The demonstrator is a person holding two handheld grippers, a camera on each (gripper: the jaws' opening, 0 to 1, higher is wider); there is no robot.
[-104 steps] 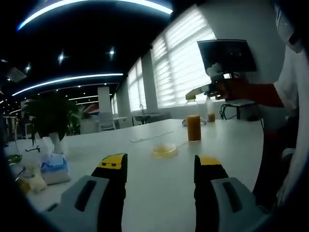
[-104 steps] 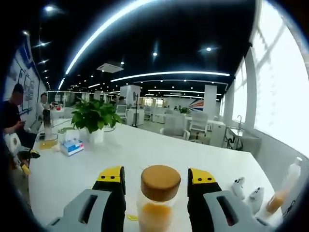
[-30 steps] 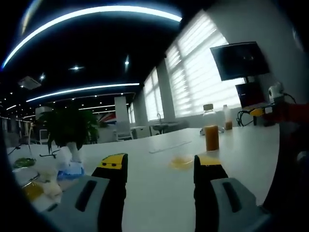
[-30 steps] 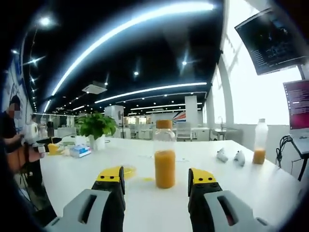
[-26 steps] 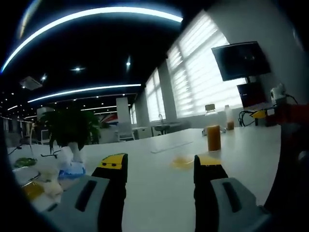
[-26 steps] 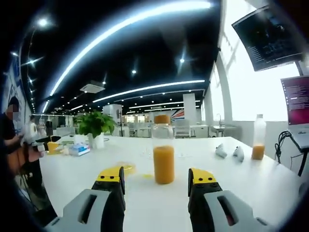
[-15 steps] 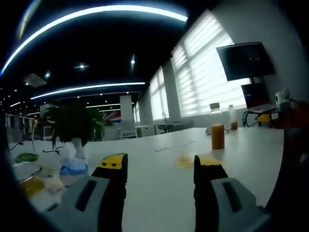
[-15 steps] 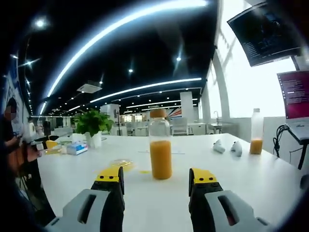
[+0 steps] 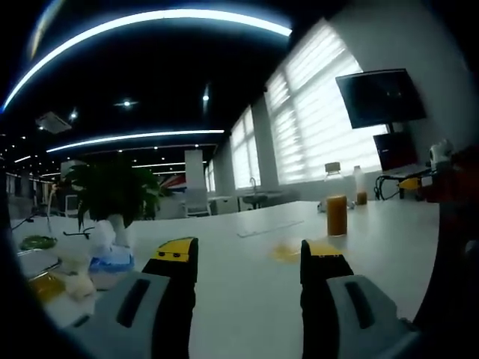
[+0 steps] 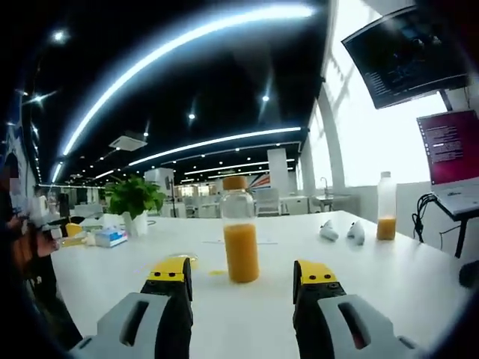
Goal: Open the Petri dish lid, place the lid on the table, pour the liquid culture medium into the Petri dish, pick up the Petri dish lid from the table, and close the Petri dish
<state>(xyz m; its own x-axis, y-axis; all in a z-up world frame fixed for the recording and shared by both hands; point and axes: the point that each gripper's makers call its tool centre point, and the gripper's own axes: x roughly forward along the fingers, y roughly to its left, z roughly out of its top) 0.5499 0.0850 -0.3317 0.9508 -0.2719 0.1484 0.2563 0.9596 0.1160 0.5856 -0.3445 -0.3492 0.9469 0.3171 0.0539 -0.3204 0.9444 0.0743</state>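
While both of your grippers hover low over the white table (image 10: 419, 292), the left gripper (image 9: 248, 262) and right gripper (image 10: 241, 280) each stand spread, gripping nothing. Your Petri dish (image 9: 286, 250) lies just beyond the left jaws. The corked bottle of orange medium (image 10: 240, 241) stands upright between the right jaws, further off. A potted plant (image 9: 112, 198) and tissue pack (image 9: 111, 262) sit left.

Both grippers have grey bodies, black fingers (image 9: 174, 299) and yellow tips.
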